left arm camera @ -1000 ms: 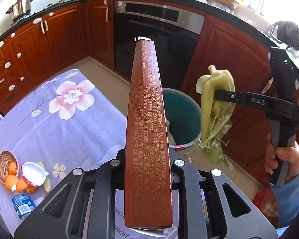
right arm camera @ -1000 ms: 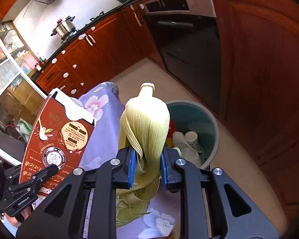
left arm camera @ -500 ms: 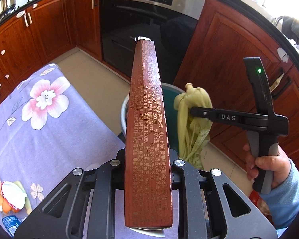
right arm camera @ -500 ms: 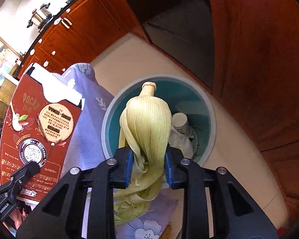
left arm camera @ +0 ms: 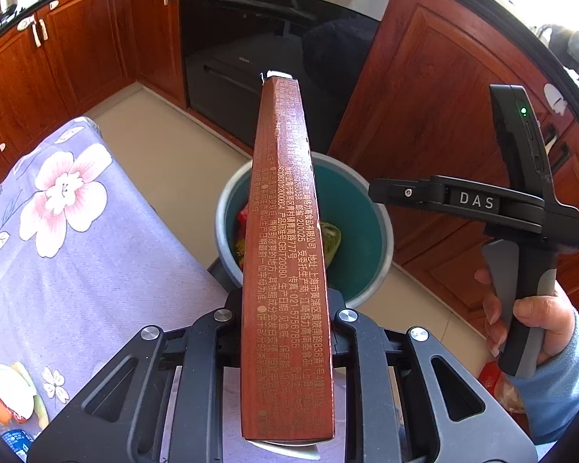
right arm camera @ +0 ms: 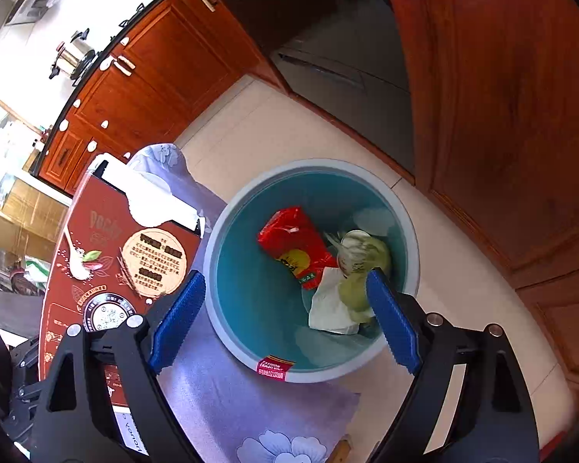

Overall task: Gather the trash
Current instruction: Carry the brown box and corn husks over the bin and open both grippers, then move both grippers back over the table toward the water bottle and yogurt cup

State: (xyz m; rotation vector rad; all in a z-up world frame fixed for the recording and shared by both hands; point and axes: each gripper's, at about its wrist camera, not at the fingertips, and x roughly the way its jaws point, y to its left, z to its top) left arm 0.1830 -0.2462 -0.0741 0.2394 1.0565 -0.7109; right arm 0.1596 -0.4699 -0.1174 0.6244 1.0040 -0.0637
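We see the corn husk point(right arm camera: 361, 270) lying in the teal trash bin point(right arm camera: 251, 351) on the kitchen floor, beside a red snack wrapper point(right arm camera: 295, 247) and crumpled white paper point(right arm camera: 330, 308). Above the bin, the right gripper point(right arm camera: 285, 322) hangs with nothing between its blue pads point(right arm camera: 177, 320) — its jaws are opening wide. The left gripper point(left arm camera: 285, 332) clamps a tall red Pocky box point(left arm camera: 285, 270) upright by the bin's edge, next to the table's floral purple cloth point(left arm camera: 77, 250).
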